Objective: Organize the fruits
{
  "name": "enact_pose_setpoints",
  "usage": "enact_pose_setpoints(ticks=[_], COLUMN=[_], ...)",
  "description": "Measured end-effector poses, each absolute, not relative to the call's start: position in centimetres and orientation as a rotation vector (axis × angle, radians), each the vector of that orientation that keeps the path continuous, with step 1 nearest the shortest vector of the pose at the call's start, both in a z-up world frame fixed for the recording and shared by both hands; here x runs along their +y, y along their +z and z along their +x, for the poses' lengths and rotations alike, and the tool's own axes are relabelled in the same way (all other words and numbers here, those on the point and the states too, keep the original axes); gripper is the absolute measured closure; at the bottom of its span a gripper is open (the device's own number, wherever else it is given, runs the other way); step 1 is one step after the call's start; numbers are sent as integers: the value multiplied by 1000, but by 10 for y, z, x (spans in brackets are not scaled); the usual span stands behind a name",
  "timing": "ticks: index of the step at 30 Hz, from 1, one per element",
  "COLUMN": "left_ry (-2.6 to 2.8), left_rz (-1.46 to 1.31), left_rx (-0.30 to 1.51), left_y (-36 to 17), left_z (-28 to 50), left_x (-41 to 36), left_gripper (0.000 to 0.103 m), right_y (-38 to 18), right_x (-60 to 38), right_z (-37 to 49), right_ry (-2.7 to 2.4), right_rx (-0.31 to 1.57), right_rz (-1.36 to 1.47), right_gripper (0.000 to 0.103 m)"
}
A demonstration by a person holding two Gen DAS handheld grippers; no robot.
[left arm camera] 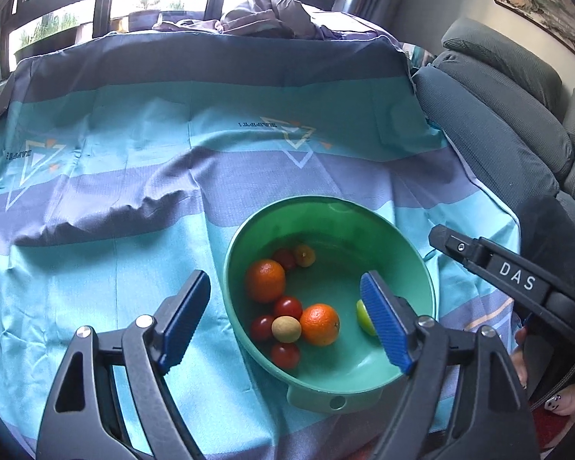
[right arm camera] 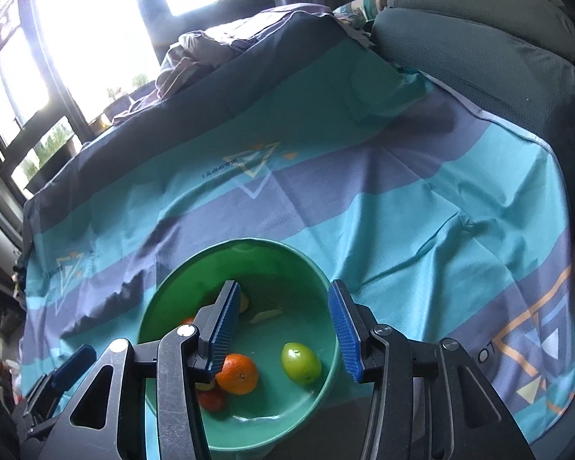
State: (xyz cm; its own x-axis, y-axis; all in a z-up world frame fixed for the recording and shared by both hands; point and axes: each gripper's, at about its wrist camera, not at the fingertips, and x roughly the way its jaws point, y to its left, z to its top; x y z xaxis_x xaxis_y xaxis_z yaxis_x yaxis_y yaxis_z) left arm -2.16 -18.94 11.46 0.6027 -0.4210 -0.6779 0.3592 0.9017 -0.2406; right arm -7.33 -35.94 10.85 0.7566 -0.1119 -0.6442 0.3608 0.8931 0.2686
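A green bowl (left arm camera: 406, 360) sits on the striped cloth and holds two oranges (left arm camera: 319, 324), several small red fruits (left arm camera: 288, 307), a tan round fruit (left arm camera: 286, 329) and a green fruit (left arm camera: 365, 317). My left gripper (left arm camera: 289, 318) is open and empty, one finger outside the bowl's left rim, the other inside it. My right gripper (right arm camera: 285, 331) is open and empty above the bowl (right arm camera: 165, 306), over the green fruit (right arm camera: 301, 357) and an orange (right arm camera: 238, 373). The right gripper's body also shows in the left wrist view (left arm camera: 490, 264).
A teal and purple striped cloth (left arm camera: 153, 161) covers the table. A grey sofa (left arm camera: 494, 107) stands along the right edge. Crumpled fabric (left arm camera: 264, 11) lies at the far edge under the windows.
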Motion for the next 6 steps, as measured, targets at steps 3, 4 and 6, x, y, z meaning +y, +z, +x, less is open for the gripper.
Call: enact_pose_setpoints(ticks=[3,4,6], left_ry=[-444,-449,-458], left_rz=[-59,-59,-68], left_rx=[788,782,780], left_y=[119,119,120], left_z=[-26,-28,-30], left_x=[-189,-188,-183], left_gripper=[23,23,22], right_y=[109,109,109], right_x=[-361,-362,-362], right_z=[-75,-75,-76], right_ry=[-251,-252,-257], right_rx=[668,668,667], right_rz=[408,413,417], right_gripper=[55,55,55])
